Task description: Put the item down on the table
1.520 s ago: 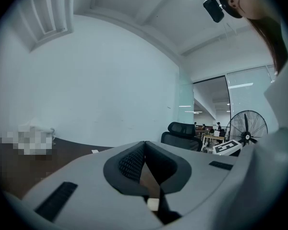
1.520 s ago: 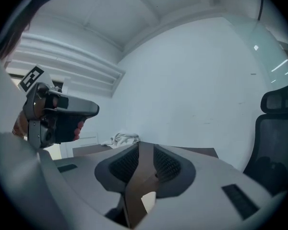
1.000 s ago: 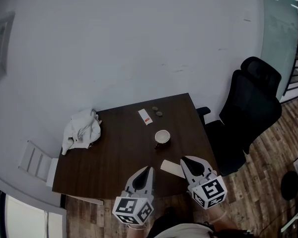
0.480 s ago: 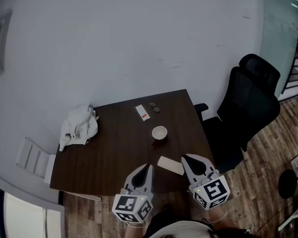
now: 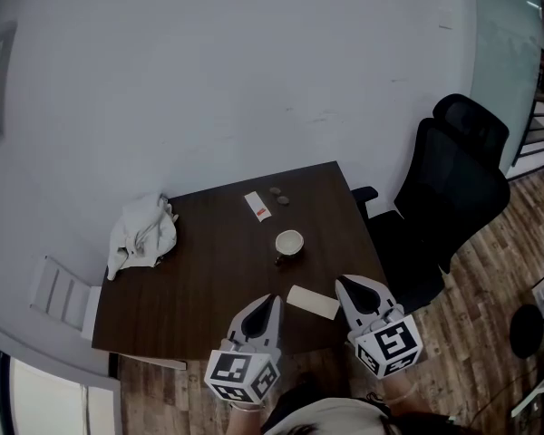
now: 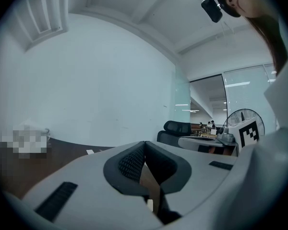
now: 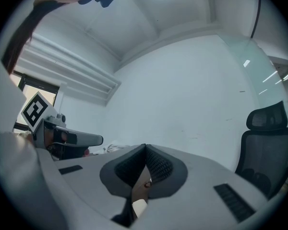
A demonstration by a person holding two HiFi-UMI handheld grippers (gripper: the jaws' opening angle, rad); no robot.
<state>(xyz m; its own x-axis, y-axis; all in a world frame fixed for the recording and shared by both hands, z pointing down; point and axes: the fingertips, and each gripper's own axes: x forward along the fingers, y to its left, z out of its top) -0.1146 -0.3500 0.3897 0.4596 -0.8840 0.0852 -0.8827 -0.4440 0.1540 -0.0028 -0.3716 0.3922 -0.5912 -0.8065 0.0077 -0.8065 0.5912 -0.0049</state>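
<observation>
Two grippers are hovering at the near edge of a dark counter (image 5: 208, 270) in the head view. The left gripper (image 5: 271, 301) and the right gripper (image 5: 347, 285) are both pointing away from the person. A pale flat card (image 5: 313, 302), likely the item, is lying on the counter between them, just beside the right gripper's tip and apart from the left. Farther back a cup (image 5: 289, 243) is standing. A white cloth (image 5: 143, 234) is bunched at the far left corner, and a black chair (image 5: 453, 188) is sitting off to the right. Compared with a second ago, the card is staying flat in the same spot and neither gripper is carrying anything, so the put-down looks finished. Only the view itself is shifting slightly.

In the left gripper view, the fingers (image 6: 129, 163) are meeting at their tips with nothing between them.

In the right gripper view, the fingers (image 7: 158, 166) are pressing together, empty. The cup and a pale corner of the card are showing through the gap beneath them.
</observation>
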